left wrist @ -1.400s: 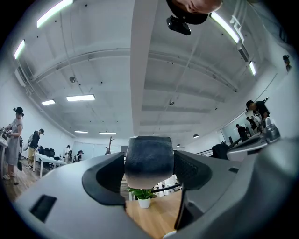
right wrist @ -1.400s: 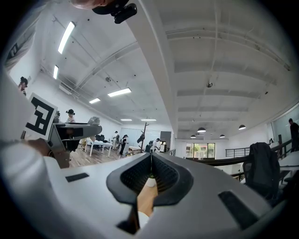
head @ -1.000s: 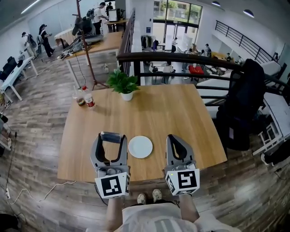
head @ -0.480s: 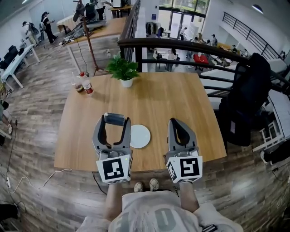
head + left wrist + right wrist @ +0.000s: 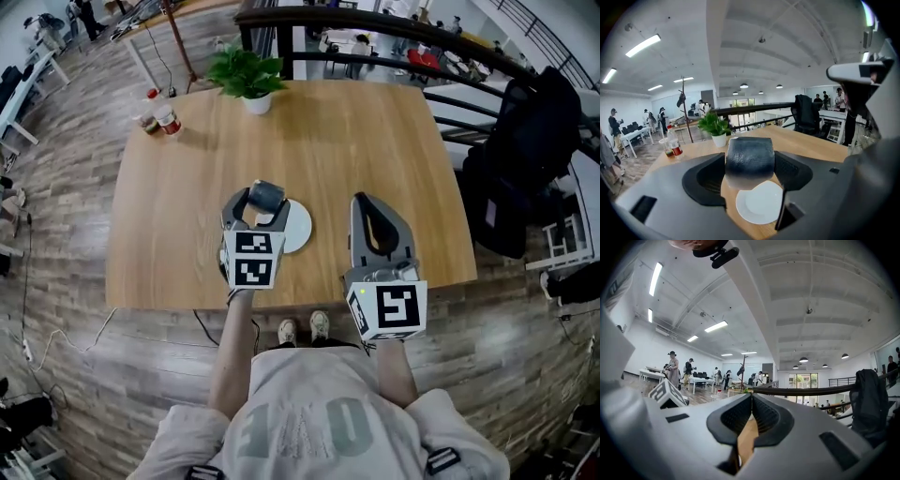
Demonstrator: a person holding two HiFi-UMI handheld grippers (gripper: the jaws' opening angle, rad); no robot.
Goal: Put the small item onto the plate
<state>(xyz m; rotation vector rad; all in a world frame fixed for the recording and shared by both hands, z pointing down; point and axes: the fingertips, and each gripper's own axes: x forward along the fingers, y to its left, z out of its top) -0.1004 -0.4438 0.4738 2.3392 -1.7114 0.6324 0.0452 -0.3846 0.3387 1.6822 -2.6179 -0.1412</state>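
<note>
Dark small item [image 5: 750, 161] clamped in left tool [image 5: 262, 201] over white plate [image 5: 301, 231], right tool [image 5: 373, 204] closed, empty.

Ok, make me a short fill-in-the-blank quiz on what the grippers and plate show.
1. The left gripper holds the dark item; the right gripper holds ____.
2. The plate is ____ in colour.
3. The right gripper's jaws are ____.
Missing words: nothing; white; shut.
</note>
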